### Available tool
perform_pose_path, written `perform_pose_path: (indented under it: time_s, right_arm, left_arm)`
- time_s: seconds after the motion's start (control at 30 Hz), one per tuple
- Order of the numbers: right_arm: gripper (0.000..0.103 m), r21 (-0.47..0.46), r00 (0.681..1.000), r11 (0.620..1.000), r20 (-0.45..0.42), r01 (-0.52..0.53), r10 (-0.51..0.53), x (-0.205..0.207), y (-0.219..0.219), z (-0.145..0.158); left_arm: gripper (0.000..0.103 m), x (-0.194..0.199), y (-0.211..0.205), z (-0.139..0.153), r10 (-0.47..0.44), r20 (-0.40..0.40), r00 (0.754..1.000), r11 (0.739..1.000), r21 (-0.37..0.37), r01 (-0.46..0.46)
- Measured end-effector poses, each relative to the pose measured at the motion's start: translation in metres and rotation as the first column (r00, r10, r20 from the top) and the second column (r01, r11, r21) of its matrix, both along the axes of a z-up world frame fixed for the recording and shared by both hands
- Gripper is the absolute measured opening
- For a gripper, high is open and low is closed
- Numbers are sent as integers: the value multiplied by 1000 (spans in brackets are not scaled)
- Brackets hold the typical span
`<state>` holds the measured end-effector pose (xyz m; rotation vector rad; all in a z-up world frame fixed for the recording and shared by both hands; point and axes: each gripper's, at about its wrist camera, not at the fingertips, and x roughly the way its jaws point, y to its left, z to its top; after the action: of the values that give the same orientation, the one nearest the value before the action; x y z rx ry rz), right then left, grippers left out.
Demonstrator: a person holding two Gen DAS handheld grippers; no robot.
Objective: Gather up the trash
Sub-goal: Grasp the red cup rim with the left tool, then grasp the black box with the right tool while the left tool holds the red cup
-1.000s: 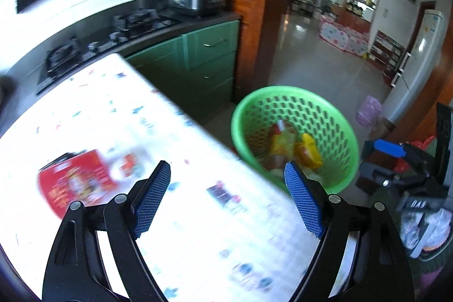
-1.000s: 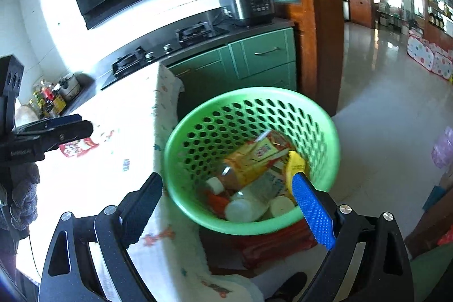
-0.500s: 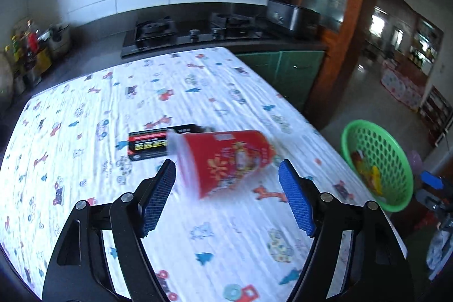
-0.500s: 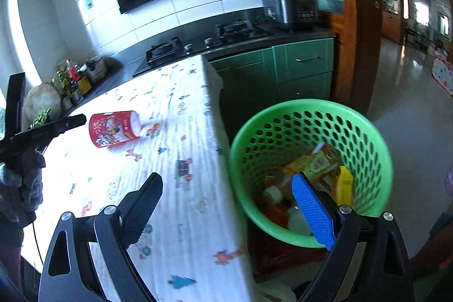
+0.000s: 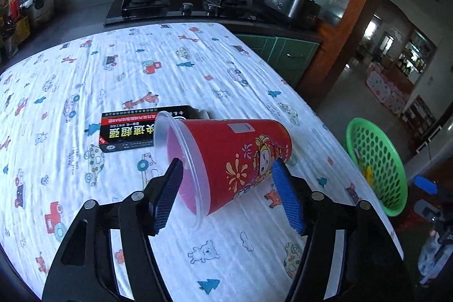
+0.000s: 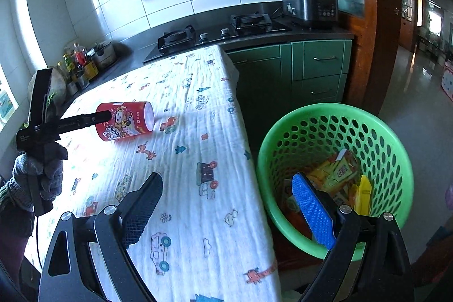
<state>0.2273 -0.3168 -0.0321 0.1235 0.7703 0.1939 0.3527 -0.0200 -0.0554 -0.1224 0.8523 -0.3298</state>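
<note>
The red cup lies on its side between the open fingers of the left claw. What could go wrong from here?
The red cup lies on its side, so it may roll away as the left claw closes. Its thin clear rim may buckle under a finger. The black box lies just behind and could get pushed.

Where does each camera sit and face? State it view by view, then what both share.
Left wrist: on the left gripper, looking down across the table at the red cup lying between its open fingers.
Right wrist: on the right gripper, over the table edge and green basket; the gloved left hand shows.
Shared: cup, basket, table.
</note>
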Motion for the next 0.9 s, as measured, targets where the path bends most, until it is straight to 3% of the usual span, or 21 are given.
perform_pose_path:
  time_s: [0.1,0.2,0.33,0.67,0.9]
  right_arm:
    - [90,-2,1000,1000,-9,-10,10,6,6,-2]
    - [90,-10,1000,1000,-16,-24,24,12,14,-3]
    - [90,-15,999,999,-16,-48,47,18,25,-2]
    - [90,-17,987,987,-14,-158,158,37,70,4]
    - [90,-58,954,952,-35,-301,299,67,128,0]
  left_arm:
    - [48,3,3,-6,-22,-15,1000,999,-46,21]
    - [27,1,5,-7,-57,-14,998,991,-120,55]
    - [4,-14,3,-2,-85,14,996,990,-114,86]
    - [4,-62,64,21,46,37,998,997,-68,-43]
    - [4,-100,120,41,136,81,987,990,-51,-133]
